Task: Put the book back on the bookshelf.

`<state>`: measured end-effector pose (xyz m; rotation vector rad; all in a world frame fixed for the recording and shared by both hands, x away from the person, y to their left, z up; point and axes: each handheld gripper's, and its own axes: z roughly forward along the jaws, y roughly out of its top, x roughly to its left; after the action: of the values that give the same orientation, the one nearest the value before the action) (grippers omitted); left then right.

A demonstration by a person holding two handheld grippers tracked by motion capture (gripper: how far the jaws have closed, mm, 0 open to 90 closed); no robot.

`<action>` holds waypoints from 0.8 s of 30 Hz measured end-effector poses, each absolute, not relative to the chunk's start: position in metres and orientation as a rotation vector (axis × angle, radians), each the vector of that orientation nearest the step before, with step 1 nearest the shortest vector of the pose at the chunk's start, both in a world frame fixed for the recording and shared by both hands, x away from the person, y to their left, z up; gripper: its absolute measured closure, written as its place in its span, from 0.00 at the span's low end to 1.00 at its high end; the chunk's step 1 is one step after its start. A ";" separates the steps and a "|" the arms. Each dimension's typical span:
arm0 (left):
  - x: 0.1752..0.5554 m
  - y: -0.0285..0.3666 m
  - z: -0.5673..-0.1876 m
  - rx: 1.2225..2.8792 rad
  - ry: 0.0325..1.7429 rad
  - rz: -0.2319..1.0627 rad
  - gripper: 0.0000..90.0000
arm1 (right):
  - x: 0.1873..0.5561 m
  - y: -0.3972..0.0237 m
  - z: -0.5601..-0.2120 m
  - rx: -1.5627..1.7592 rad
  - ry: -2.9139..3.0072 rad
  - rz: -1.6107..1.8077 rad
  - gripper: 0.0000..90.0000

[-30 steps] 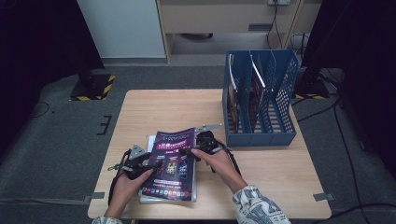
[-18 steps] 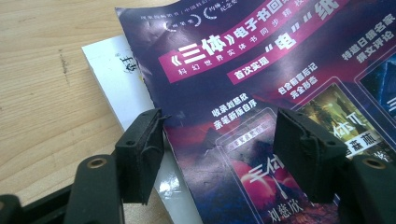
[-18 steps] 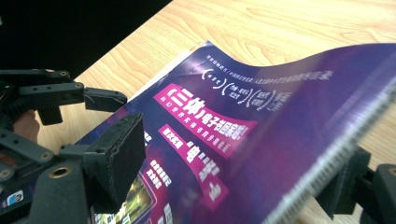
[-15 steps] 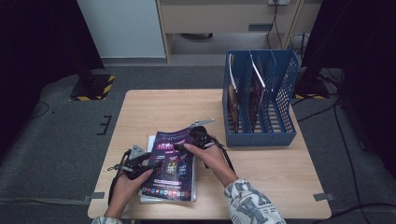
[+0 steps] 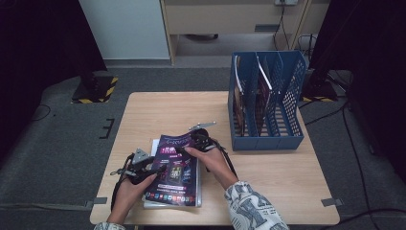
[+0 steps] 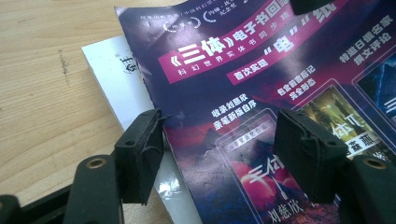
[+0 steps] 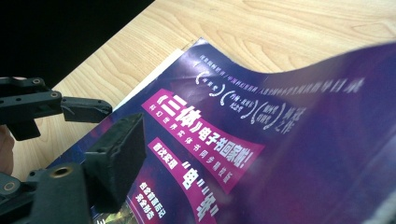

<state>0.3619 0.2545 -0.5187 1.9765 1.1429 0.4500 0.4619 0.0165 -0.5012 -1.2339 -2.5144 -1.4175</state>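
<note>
A glossy purple magazine (image 5: 175, 168) lies atop white papers (image 6: 122, 79) on the wooden desk (image 5: 158, 112). The right gripper (image 5: 191, 142), its jaws just narrowing around the lifted top edge, seems about to pinch it; the left gripper (image 6: 219, 154) rests jaws-apart on the cover. Likely next: carrying it to the blue file rack (image 5: 268, 103).

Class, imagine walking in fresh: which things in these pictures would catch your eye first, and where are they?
The purple magazine stands out, lying on a white stack at the table's near edge, its far corner curling up by the right tool. Next, the blue file rack at the table's far right, with magazines standing in its left slots.
</note>
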 end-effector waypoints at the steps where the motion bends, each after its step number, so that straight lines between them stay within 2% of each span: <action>1: 0.362 0.255 -0.519 1.976 1.143 0.450 0.36 | 0.461 0.019 -0.502 -1.234 -2.515 -1.404 0.27; 7: 0.362 0.255 -0.519 1.978 1.140 0.448 0.36 | 0.461 0.020 -0.502 -1.259 -2.552 -1.379 0.38; 12: 0.363 0.256 -0.520 1.973 1.132 0.438 0.35 | 0.462 0.019 -0.500 -1.372 -2.518 -1.365 0.61; 17: 0.364 0.253 -0.519 1.979 1.130 0.407 0.24 | 0.462 0.017 -0.489 -1.390 -2.485 -1.450 0.78; 19: 0.365 0.253 -0.519 1.976 1.126 0.408 0.23 | 0.463 0.015 -0.482 -1.372 -2.486 -1.487 0.83; 24: 0.366 0.254 -0.518 1.963 1.126 0.385 0.23 | 0.461 0.012 -0.466 -1.308 -2.535 -1.556 0.86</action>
<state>0.3655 0.2541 -0.5184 1.9627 1.1259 0.3851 0.4607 0.0123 -0.4660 -1.3084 -2.5352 -1.5561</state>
